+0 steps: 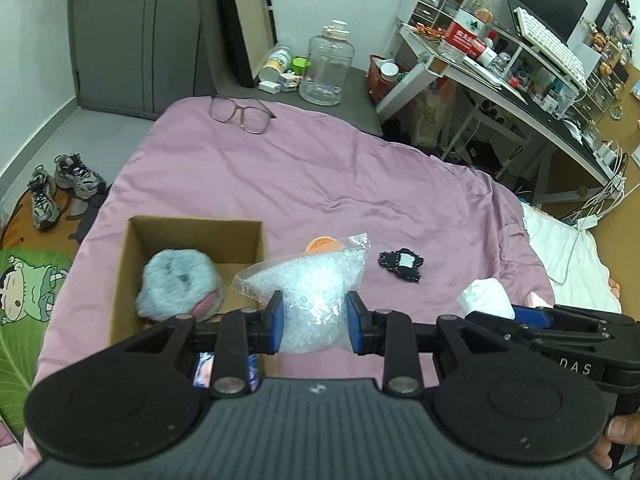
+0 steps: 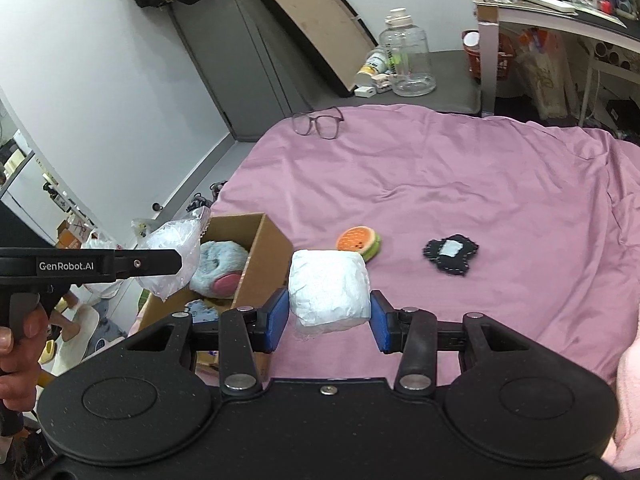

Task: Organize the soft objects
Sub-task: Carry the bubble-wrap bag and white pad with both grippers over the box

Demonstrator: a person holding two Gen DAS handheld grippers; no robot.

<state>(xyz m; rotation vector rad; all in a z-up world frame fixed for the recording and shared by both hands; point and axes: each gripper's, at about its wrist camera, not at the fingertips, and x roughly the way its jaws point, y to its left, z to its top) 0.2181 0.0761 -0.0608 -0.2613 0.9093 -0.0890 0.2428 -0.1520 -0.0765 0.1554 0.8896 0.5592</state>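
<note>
My left gripper [image 1: 315, 322] is shut on a clear plastic bag of white beads [image 1: 310, 292], held just right of an open cardboard box [image 1: 196, 228] on the pink bed. A fluffy grey-blue plush [image 1: 178, 284] lies in the box. The bag [image 2: 170, 254] shows above the box [image 2: 262, 264] in the right wrist view. My right gripper [image 2: 330, 320] is shut on a white soft bundle [image 2: 328, 288], held above the bed right of the box. An orange burger plush [image 2: 358, 242] and a black felt piece [image 2: 452, 256] lie on the sheet beyond.
Glasses [image 1: 240, 114] lie at the far end of the pink sheet [image 1: 320, 168]. A grey side table holds a big clear jug [image 1: 328, 66]. A cluttered desk [image 1: 520, 80] stands at the right. Sneakers [image 1: 60, 184] sit on the floor at the left.
</note>
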